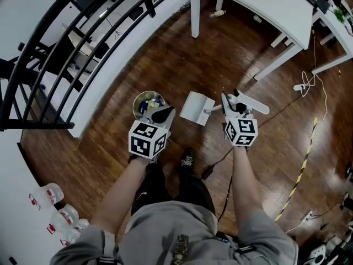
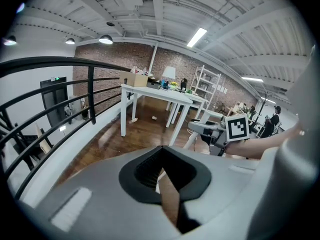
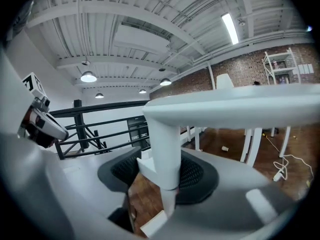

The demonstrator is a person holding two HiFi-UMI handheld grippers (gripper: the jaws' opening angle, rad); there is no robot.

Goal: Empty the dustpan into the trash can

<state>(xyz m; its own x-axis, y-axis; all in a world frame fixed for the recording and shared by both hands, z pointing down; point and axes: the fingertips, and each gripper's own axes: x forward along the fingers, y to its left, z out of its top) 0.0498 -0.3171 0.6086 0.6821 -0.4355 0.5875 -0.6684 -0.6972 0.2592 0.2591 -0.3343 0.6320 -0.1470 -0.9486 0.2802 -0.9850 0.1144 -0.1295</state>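
Observation:
A small round trash can with rubbish inside stands on the wood floor by the white curved wall. Just right of it, a white dustpan hangs with its pan toward the can. My right gripper is shut on the dustpan's handle; in the right gripper view the white post sits squeezed between the black pads. My left gripper hovers over the can's right rim. Its jaws are together and empty, and only a thin sliver of floor shows between them in the left gripper view.
A black railing curves along the left above the wall. White tables stand at the back, with cables and striped tape on the floor to the right. Plastic bottles lie at lower left. The person's shoes are under the grippers.

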